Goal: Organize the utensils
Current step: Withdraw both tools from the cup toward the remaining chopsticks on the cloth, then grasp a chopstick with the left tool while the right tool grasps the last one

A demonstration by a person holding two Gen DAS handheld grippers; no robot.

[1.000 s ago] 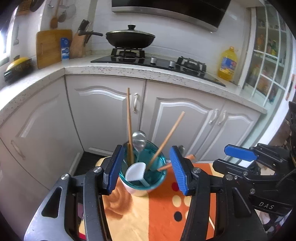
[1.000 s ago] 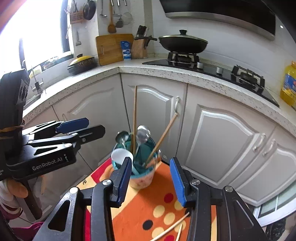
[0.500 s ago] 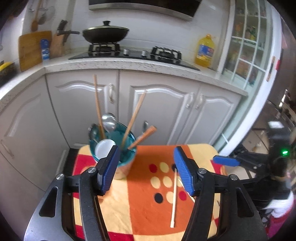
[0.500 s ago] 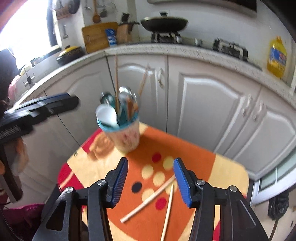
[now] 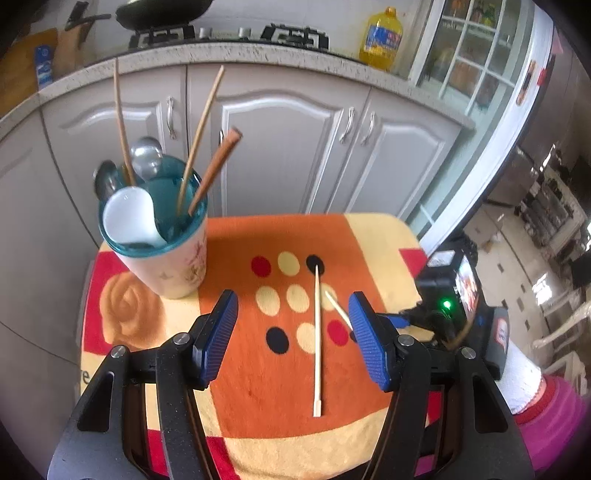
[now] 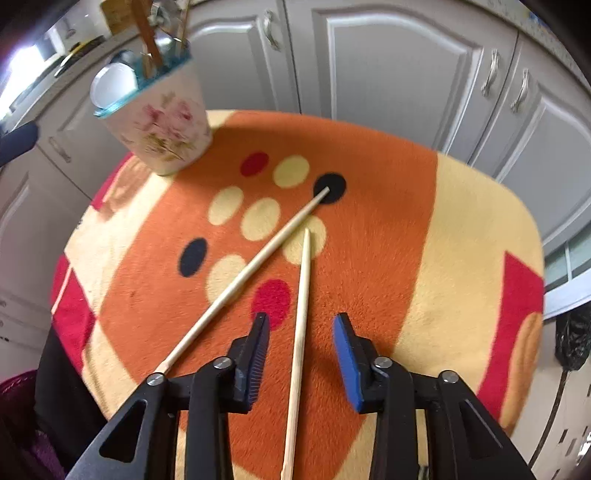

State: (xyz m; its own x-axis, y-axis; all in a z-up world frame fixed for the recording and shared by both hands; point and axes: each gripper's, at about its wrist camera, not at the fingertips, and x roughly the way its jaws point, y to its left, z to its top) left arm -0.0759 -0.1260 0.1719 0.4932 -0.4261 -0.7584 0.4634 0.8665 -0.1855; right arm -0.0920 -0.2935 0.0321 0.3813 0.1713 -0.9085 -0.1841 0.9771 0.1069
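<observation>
Over the orange mat (image 6: pixel 388 258), right gripper (image 6: pixel 301 354), jaws apart and just closing around one chopstick (image 6: pixel 301 314), risks nudging it against the crossing chopstick (image 6: pixel 258 258).

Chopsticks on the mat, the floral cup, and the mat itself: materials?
Chopsticks: pale, matte, bare bamboo or wood by the look. Floral cup: glossy white printed wall with a teal rim, ceramic or plastic, can't tell. Mat: fuzzy pile visible, likely fleece or plush fabric.

Home kitchen: cabinets (image 5: pixel 280 147), gas stove (image 5: pixel 229 33).
</observation>
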